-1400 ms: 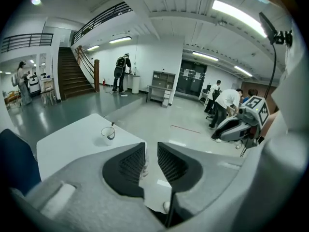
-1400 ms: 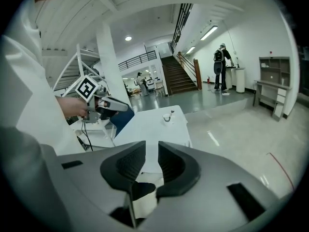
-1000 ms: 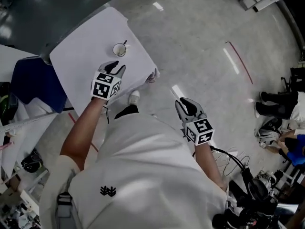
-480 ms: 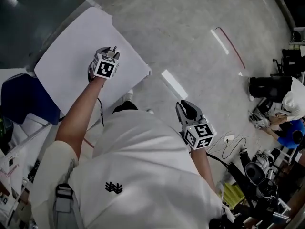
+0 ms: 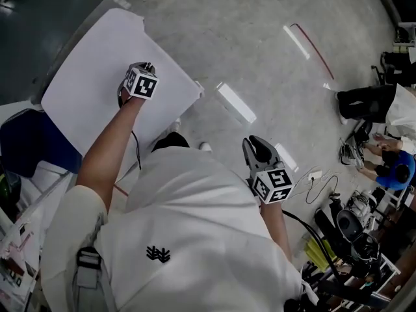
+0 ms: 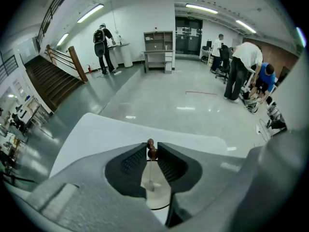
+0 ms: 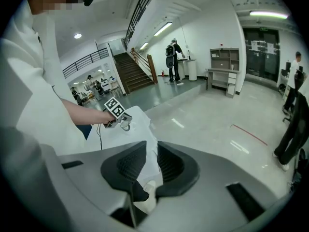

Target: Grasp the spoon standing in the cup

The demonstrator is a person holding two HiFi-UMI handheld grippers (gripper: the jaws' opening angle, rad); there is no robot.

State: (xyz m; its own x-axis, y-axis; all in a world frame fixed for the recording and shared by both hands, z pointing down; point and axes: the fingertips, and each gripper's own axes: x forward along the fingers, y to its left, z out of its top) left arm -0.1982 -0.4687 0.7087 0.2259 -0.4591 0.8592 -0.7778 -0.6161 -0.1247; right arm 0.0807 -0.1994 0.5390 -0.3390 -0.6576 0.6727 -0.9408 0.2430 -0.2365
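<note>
A white table [image 5: 91, 77] stands at the upper left of the head view. My left gripper [image 5: 149, 66] reaches down over it and hides the cup there. In the left gripper view the white cup [image 6: 155, 190] shows between the jaws from above, on the table [image 6: 96, 129]. The spoon [image 6: 152, 151] stands in it, a thin shaft with a brown knob. The left gripper [image 6: 152, 147] has just been closing, and its tips now pinch that knob. My right gripper [image 5: 255, 142] hangs off the table by my hip, jaws [image 7: 151, 146] a narrow gap apart, holding nothing.
A blue chair [image 5: 32, 142] stands at the table's left. People [image 5: 390, 122] and gear crowd the right edge, with cables [image 5: 318, 174] on the grey floor. A red floor line [image 5: 312, 44] runs at the upper right. A staircase [image 6: 53, 81] rises beyond the table.
My left gripper has moved forward and down onto the cup, which now lies hidden under it in the head view. The right gripper has barely shifted.
</note>
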